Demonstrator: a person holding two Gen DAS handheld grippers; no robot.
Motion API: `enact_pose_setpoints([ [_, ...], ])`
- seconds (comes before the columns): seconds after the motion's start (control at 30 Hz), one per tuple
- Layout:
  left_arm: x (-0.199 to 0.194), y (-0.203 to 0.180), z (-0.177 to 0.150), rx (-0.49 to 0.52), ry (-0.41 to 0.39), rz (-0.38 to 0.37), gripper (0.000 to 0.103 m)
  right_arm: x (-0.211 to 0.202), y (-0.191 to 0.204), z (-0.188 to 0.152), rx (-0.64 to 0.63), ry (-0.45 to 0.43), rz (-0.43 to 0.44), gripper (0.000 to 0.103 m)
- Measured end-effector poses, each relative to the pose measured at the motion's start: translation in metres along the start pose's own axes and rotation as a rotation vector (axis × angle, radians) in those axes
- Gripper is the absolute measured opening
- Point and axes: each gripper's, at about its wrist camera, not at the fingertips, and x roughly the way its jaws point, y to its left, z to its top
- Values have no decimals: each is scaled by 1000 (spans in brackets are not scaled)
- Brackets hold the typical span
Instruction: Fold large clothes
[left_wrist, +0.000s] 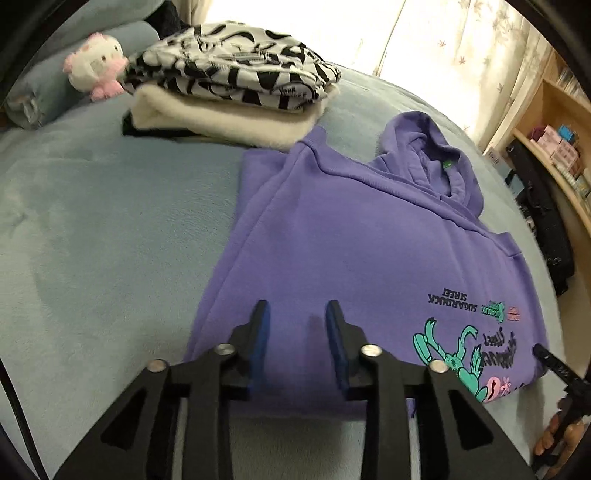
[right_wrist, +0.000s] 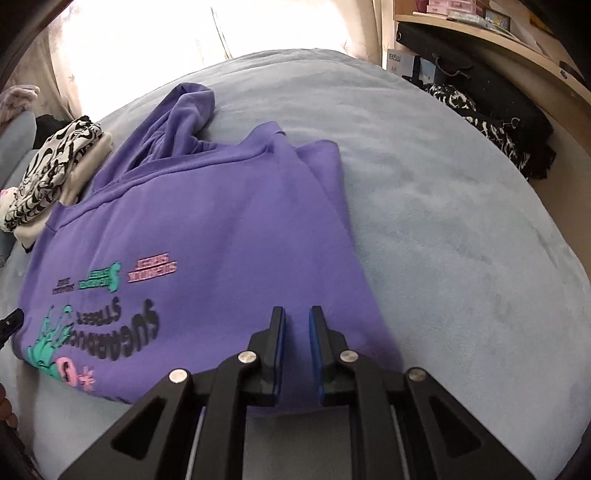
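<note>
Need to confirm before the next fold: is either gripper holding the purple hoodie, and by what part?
Nothing is held. Left gripper and right gripper are both open above the purple hoodie, near its hem.

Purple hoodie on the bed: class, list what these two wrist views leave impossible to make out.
- Purple hoodie: sleeves are folded out of sight in both views.
- Its near hem, left wrist view: hidden behind the left gripper.
- Right gripper: jaws slightly apart; touching the cloth or not, cannot tell.
- Folded pile: bottom dark garment mostly hidden under the cream one.
- Shelf boxes: labels too small.
</note>
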Motion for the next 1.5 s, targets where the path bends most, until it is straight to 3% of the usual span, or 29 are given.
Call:
enact_pose_setpoints([
  [0.1, -18, -4, -1, 19, -29, 25, 52, -11, 6, -2, -1, 9, 19, 13],
  [0.43, -84, -20, -21, 44, -62, 39, 59, -61, 26, -27, -24, -4, 81, 13],
  [0.7, -111, -25, -40, 97, -57, 42, 62, -72, 37, -53, -75, 24, 88, 13],
  [0.93, -109, -28, -29, 131, -52, 34, 63, -66, 41, -55, -68, 61, 78, 13],
  [1.03, -103, -29, -19, 154, -61, 48, 69, -56, 44, -48, -66, 78, 90, 13],
  [1.2, -88, -33, -2, 175, -58, 72, 69, -37, 51, -32, -61, 98, 120, 13],
  [1.5, -28, -61, 47, 280, -3, 89, 69, 6, 79, 11, -106, 123, 169, 13],
])
